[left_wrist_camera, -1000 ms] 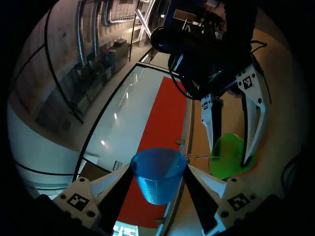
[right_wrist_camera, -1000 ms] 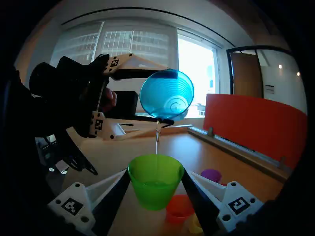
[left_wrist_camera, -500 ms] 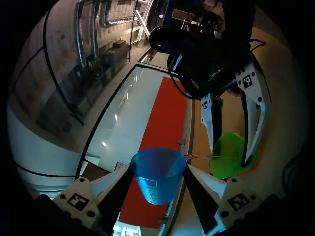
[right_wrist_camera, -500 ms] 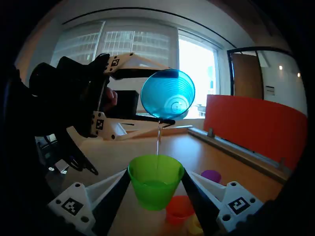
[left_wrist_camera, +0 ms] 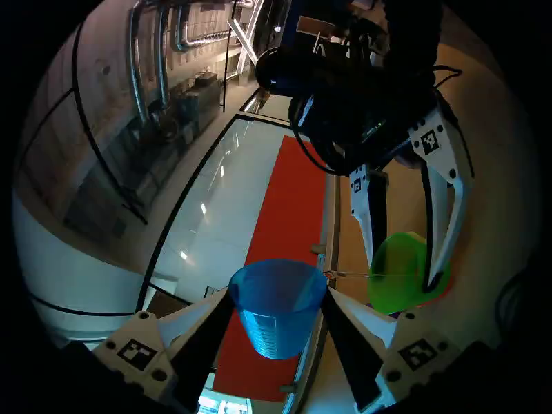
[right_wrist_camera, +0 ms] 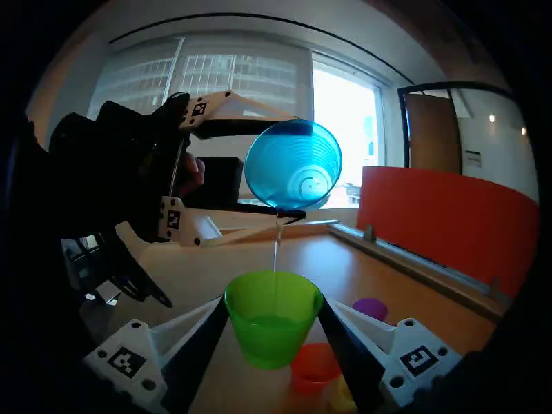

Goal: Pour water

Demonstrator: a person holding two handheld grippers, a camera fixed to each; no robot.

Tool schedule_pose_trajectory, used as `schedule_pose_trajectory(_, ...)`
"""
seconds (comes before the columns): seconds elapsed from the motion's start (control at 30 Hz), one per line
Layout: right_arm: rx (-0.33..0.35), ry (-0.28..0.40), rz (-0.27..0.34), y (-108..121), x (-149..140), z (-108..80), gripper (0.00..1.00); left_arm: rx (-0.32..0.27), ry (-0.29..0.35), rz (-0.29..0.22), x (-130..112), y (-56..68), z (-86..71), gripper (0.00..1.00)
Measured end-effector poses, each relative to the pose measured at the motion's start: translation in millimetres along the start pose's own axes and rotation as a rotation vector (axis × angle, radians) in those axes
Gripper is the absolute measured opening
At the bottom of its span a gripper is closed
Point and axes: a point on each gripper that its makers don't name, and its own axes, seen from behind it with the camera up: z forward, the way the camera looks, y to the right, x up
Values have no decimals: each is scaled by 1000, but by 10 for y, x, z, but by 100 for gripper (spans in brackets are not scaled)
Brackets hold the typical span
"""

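A hand (right_wrist_camera: 190, 172) at the left of the right gripper view holds the left gripper (right_wrist_camera: 298, 169). Its two white fingers are clamped on opposite sides of a blue cup (right_wrist_camera: 293, 165), which is tipped far over above a wooden table (right_wrist_camera: 207, 276), its open mouth turned toward the camera. A thin stream of water (right_wrist_camera: 276, 245) falls from the blue cup's lowest rim into a green cup (right_wrist_camera: 272, 334) directly beneath. The green cup is upright and part full, and the right gripper (right_wrist_camera: 272, 303) grips it with one finger pressed to each side. Just below and to the right of it, an orange cup (right_wrist_camera: 314, 366) and a purple cup (right_wrist_camera: 370, 307) stand on the table. A red partition (right_wrist_camera: 448, 221) runs along the table's far edge at right.

In the left gripper view, which is turned sideways with the pour, the blue cup sits at bottom centre between that gripper's own fingers. The stream runs from the cup's rim to the right, into the green cup. The other gripper's white fingers close on that cup from both sides.
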Motion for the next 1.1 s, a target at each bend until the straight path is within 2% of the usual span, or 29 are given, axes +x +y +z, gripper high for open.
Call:
schedule_pose_trajectory(0.3,1,0,1,0,-1,7,93,3,-2,11,0,-45,-23,85)
schedule_pose_trajectory(0.7,3,1,-4,-18,13,15,93,4,0,44,8,-27,5,85)
schedule_pose_trajectory(1.1,-1,-2,-6,-10,16,2,93,10,-2,60,6,-40,-40,85)
